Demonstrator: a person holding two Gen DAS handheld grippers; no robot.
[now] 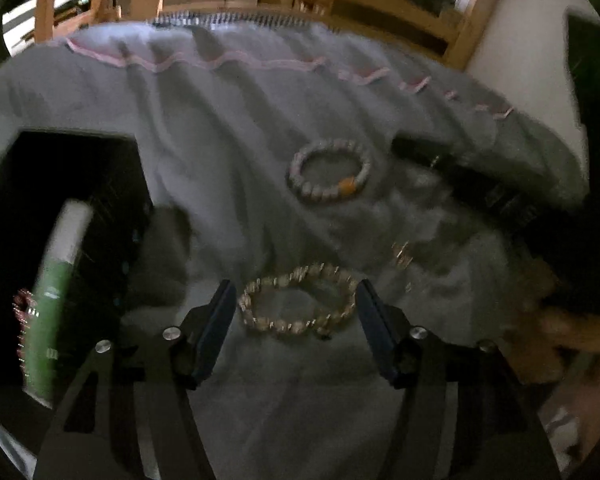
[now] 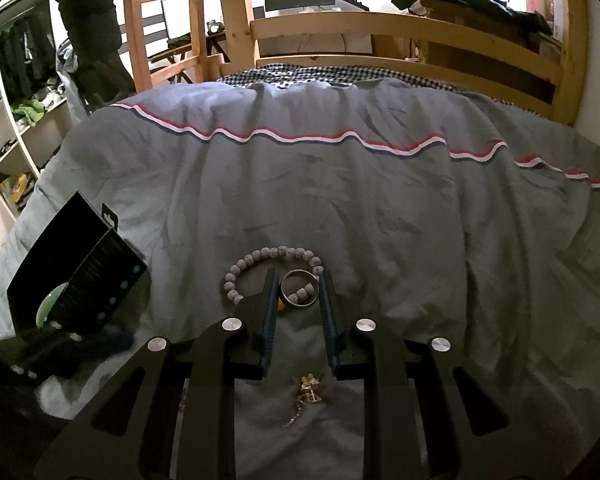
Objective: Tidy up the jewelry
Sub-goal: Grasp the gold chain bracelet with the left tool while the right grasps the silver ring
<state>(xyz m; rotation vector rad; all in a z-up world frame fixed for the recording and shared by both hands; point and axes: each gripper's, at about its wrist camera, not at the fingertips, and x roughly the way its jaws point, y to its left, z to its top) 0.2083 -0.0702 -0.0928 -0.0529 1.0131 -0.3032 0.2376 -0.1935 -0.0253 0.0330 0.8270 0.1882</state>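
Observation:
In the left wrist view my left gripper (image 1: 296, 300) is open, its fingers on either side of a pale gold beaded bracelet (image 1: 298, 302) lying on the grey bedcover (image 1: 228, 128). Beyond it lies a grey bead bracelet with one orange bead (image 1: 329, 170). A small gold chain piece (image 1: 400, 254) lies to the right. In the right wrist view my right gripper (image 2: 299, 290) is shut on a metal ring (image 2: 300, 289), held just above the grey bead bracelet (image 2: 260, 258). A gold chain with a flower charm (image 2: 310, 394) lies on the cover below the gripper.
An open black box (image 2: 72, 272) with a green item inside lies at the left on the bed; it also shows in the left wrist view (image 1: 60, 220) with a green-and-white tube (image 1: 58, 292). The wooden bed frame (image 2: 400, 28) bounds the far side. The other gripper (image 1: 480, 184) is at the right.

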